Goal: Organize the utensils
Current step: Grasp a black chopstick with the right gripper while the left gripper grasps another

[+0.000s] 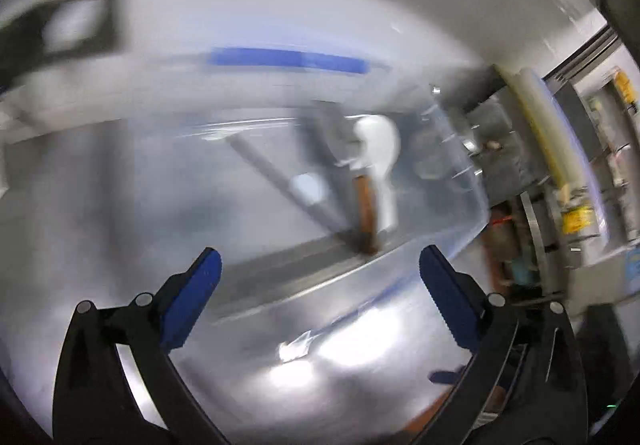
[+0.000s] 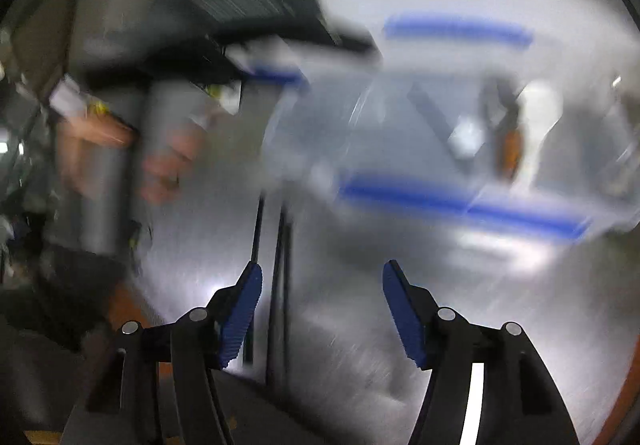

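Brushed steel fills the near ground of both views, a table top (image 1: 352, 329) that throws back bright glare and is smeared by motion blur. On it, farther off, stands a clear plastic bin (image 1: 448, 181) with blue strips along its rim; its walls are so see-through and so blurred that the edges can only be traced in parts. Inside the bin, toward its right end, lean several utensils: a white spoon (image 1: 380, 161), a brown wooden handle (image 1: 366, 213) just beside it, and a long grey handle (image 1: 280, 185) slanting across to the left; what heads the brown and grey handles carry cannot be made out. The left gripper (image 1: 320, 265) hovers above the table short of the bin, its blue-padded fingers spread wide with nothing between them. The right gripper (image 2: 322, 277) is likewise parted, gripping nothing, though a pair of thin dark rods (image 2: 278, 285) lies on the table below its left finger, cut off behind the gripper body so that their near ends are hidden. From the right wrist view the same bin (image 2: 400, 149) sits far right, and the person's hand (image 2: 168, 161) around a grey grip shows far left, badly blurred.
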A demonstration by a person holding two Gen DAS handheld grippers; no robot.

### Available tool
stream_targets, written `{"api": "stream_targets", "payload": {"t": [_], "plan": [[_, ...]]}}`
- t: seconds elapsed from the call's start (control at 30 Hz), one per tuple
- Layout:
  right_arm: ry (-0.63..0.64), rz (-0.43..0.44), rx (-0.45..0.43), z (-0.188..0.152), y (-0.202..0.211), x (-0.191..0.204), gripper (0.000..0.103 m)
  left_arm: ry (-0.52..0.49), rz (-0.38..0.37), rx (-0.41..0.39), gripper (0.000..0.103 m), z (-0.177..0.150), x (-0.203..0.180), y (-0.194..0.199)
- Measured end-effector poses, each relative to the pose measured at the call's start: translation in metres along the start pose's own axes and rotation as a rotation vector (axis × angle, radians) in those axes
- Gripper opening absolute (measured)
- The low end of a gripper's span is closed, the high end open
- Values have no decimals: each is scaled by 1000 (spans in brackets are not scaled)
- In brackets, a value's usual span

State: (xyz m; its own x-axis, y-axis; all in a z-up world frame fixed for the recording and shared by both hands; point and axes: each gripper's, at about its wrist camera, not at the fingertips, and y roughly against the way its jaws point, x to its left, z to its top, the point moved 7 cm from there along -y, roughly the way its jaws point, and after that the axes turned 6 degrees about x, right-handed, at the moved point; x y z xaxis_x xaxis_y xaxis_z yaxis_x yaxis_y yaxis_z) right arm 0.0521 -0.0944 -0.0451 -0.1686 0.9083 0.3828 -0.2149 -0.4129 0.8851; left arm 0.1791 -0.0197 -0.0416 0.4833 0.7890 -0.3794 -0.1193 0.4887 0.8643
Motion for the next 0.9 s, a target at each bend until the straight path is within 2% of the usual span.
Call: {"api": "stream_targets", "payload": {"t": [0.07, 0.13, 0.2, 0.23, 0.37, 0.43, 0.5, 0.57, 0.67, 0.7, 0.8, 0.83, 0.9], "plan": [[26, -33, 97, -24, -45, 16, 63, 62, 128, -13, 95, -46, 43, 18], [50, -40, 181, -42, -80, 30, 61, 152, 188, 13, 95, -88, 82, 21], [69, -60, 244, -56, -106, 40, 56, 247, 158, 71, 95, -126, 109, 15], [78, -85, 274, -62, -117, 42, 54, 321, 109, 106, 95, -151, 125, 9], [91, -130, 360, -82, -135, 54, 47, 475, 9, 137, 95, -198, 153, 2], [94, -122, 378, -86, -139, 63, 46, 516, -42, 145, 95, -209, 154, -3], [125, -166, 394, -88, -144, 66, 34, 523, -80, 158, 95, -214, 152, -8], [123, -195, 432, -93, -156, 69, 15, 514, -102, 168, 95, -217, 147, -15], [90, -185, 432, -96, -161, 67, 7, 494, -165, 176, 95, -216, 130, -26], [65, -173, 432, -95, -161, 65, 7, 494, -186, 177, 95, -215, 125, -29], [-34, -102, 433, -89, -157, 55, 6, 500, -248, 196, 95, -213, 108, -45], [-77, -51, 435, -87, -157, 40, 1, 503, -275, 204, 95, -211, 102, -48], [-191, 119, 415, -79, -145, 39, 1, 500, -347, 226, 95, -211, 88, -57]]}}
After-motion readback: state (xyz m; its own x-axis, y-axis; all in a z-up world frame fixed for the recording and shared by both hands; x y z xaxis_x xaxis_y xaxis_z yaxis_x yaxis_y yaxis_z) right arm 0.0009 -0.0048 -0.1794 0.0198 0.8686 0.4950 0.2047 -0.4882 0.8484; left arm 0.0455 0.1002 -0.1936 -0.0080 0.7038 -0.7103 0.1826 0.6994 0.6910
